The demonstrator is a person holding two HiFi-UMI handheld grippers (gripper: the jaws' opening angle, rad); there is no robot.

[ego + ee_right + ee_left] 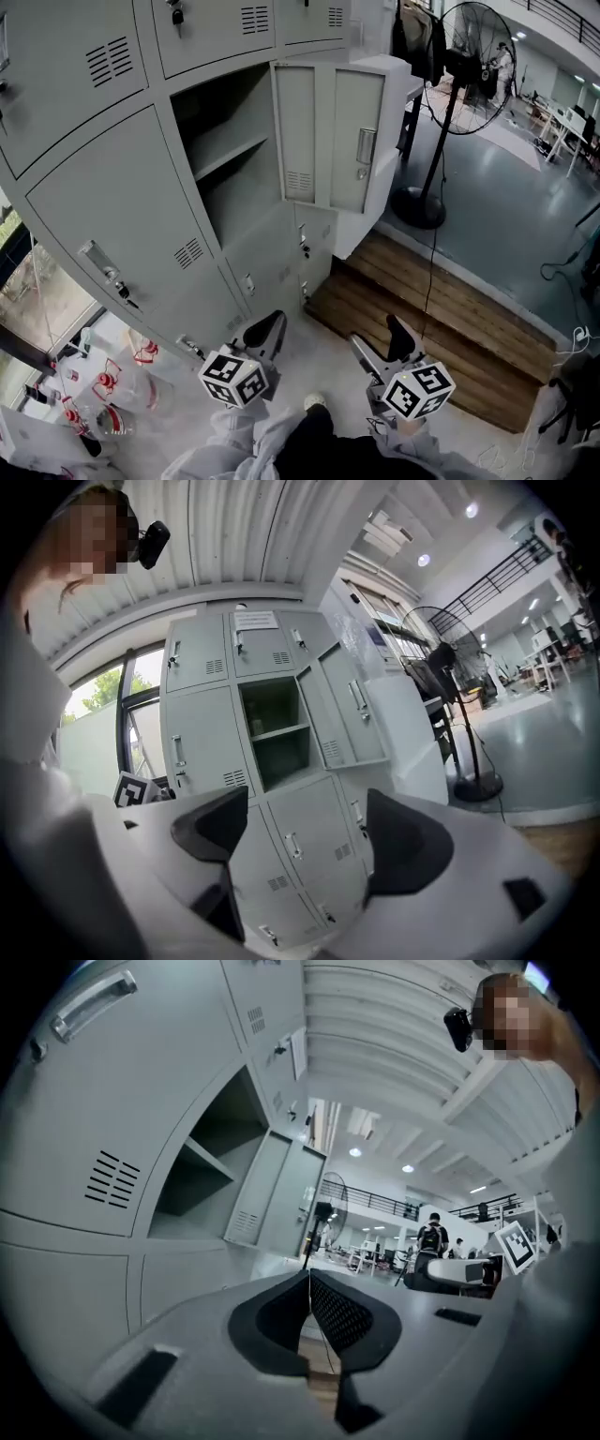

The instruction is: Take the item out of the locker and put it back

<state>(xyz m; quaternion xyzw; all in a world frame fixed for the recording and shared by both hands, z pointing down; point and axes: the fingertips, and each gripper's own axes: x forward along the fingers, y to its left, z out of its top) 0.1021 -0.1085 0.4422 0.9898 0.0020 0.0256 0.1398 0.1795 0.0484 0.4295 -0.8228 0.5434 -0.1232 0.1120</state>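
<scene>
The grey locker bank [122,216] stands in front of me. One compartment [225,159] is open, with a shelf across its middle, and its door [328,136] is swung out to the right. I can make out no item inside, either here or in the right gripper view of the compartment [277,733]. My left gripper [270,328] hangs low before the bottom lockers, jaws shut together with nothing in them [309,1283]. My right gripper [382,342] is beside it, open and empty [305,822], pointing at the lockers.
A standing fan [464,66] with a round base is right of the open door, its cable running over the wooden platform [441,319]. Clear bottles and red-marked clutter [103,384] lie at the bottom left. A person [433,1237] stands far off.
</scene>
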